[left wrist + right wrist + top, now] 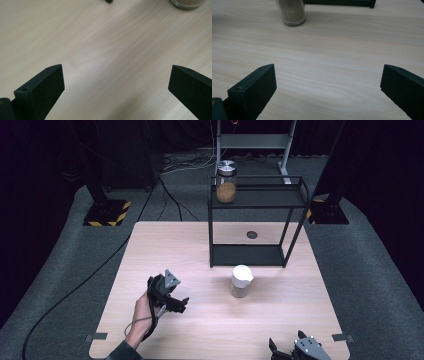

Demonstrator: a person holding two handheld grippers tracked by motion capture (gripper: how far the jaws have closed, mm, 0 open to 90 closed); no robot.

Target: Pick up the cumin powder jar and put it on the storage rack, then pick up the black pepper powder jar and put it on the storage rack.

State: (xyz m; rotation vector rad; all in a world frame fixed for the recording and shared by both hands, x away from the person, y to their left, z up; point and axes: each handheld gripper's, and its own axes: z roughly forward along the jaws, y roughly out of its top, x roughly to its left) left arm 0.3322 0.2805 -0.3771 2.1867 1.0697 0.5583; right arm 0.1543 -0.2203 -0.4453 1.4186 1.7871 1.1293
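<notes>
A small glass jar with a white lid (pixel 241 280) stands on the light wooden table (pixel 165 245), just in front of a black wire shelf (pixel 256 222). Its base shows in the left gripper view as jar (pixel 188 3) and its lower body in the right gripper view as jar (pixel 291 12), holding a beige powder. A second jar with a metal lid (pixel 226 182) and brown contents stands on the shelf's top left. My left gripper (pixel 181 304) is held by a hand at the table's front left, open and empty (pixel 116 87). My right gripper (pixel 280 350) sits at the front right edge, open and empty (pixel 328 87).
A dark round hole (pixel 252 235) lies in the tabletop under the shelf. A black cable (pixel 75 285) runs across the grey floor at left. Stand bases with yellow-black stripes (pixel 107 213) sit beyond the table.
</notes>
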